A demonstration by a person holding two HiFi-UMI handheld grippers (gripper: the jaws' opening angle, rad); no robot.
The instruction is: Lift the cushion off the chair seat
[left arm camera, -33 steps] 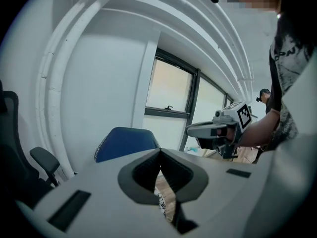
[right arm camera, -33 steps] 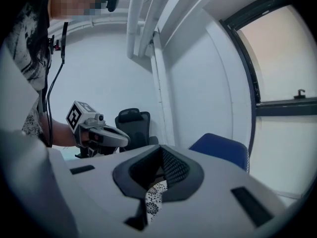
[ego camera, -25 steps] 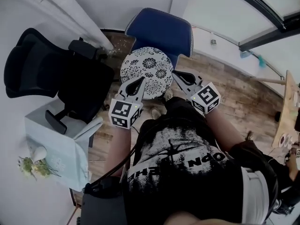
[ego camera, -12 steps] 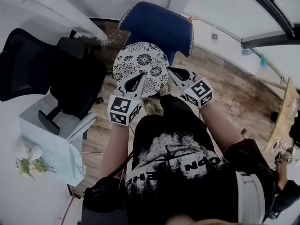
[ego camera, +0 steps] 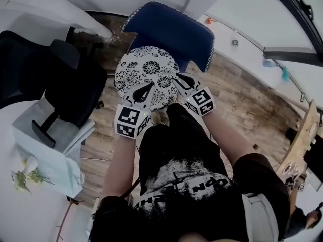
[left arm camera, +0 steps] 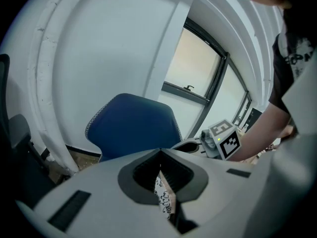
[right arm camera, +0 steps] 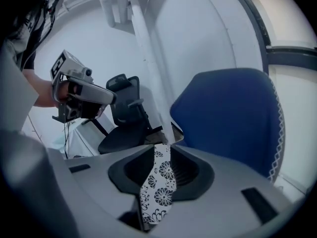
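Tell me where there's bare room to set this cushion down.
Bare wood floor lies right of the blue chair, up to the white wall. The left is crowded: black office chair and pale table hem the gap beside the cushion.

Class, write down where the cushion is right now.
Head view, upper centre: the cushion is over the seat of the blue chair, with the black office chair to its left.

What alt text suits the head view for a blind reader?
From above: a person holds a round floral cushion at a blue chair, the left gripper pinching its near edge; the jaws of the right gripper, just opening, have the edge between them.
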